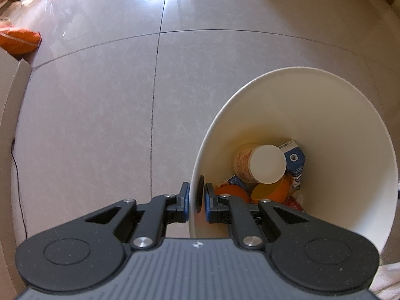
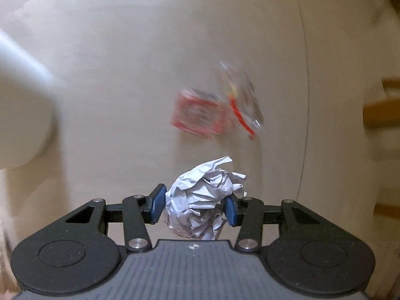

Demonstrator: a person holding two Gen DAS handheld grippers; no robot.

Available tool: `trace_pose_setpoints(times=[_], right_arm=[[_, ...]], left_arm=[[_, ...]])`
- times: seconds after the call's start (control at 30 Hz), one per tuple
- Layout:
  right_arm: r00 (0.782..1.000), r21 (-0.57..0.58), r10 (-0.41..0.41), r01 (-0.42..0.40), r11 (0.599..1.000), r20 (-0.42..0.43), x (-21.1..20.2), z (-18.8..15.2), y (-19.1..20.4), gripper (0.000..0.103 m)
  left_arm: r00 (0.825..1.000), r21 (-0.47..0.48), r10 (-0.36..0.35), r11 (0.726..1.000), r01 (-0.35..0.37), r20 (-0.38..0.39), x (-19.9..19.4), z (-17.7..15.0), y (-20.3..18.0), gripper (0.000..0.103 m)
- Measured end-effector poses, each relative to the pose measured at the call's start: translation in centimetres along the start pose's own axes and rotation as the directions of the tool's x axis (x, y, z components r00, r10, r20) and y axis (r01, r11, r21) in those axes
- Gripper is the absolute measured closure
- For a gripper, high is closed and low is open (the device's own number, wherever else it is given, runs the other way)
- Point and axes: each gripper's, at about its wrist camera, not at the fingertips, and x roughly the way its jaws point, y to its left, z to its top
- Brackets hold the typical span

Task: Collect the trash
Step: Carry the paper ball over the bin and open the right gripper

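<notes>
My left tongs (image 1: 196, 195) clench one white bin's rim (image 1: 193, 175); one cup (image 1: 260, 163) lies inside, ahead. My right tongs (image 2: 195, 206) grasp one crumpled paper ball (image 2: 202, 200); two blurred wrappers (image 2: 200, 115) lie on the floor beyond.

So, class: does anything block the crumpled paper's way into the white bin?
Nothing visible does. The right tongs hold the crumpled paper; the white bin, gripped at its rim by the left tongs, is open-topped, trash only at its bottom.
</notes>
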Motion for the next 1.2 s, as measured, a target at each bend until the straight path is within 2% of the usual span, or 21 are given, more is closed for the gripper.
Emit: trace_pose_setpoints(times=[0.23,0.53,0.77,1.0,1.1,1.2], right_arm=[[0.99,-0.14,0.085,-0.069,0.988,0.115,-9.9,1.4,5.6,0.051],[0.957,-0.301,0.19,-0.119,0.946,0.221,-17.8,2.3,13.3,0.05],[0.932,-0.385,0.263,-0.153,0.91,0.251,-20.7,3.3,17.6,0.05],[0.912,-0.443,0.331,-0.199,0.874,0.243,-22.3,5.0,20.6,0.05],[0.907,-0.45,0.337,-0.197,0.871,0.254,-23.7,5.0,21.8,0.05],[0.908,-0.446,0.331,-0.192,0.874,0.258,-23.2,5.2,23.0,0.05]], left_arm=[[1.0,-0.01,-0.006,1.0,0.006,-0.004,0.0,0.1,0.1,0.093],[1.0,-0.006,-0.005,1.0,0.005,-0.005,0.1,0.1,0.2,0.093],[1.0,-0.009,-0.01,1.0,0.01,-0.004,0.1,0.0,0.3,0.093],[1.0,-0.008,-0.006,1.0,0.006,-0.006,0.1,0.1,0.2,0.093],[1.0,-0.01,-0.008,1.0,0.008,-0.006,0.1,0.1,0.2,0.093],[1.0,-0.016,-0.016,1.0,0.016,-0.006,0.1,0.0,0.4,0.093]])
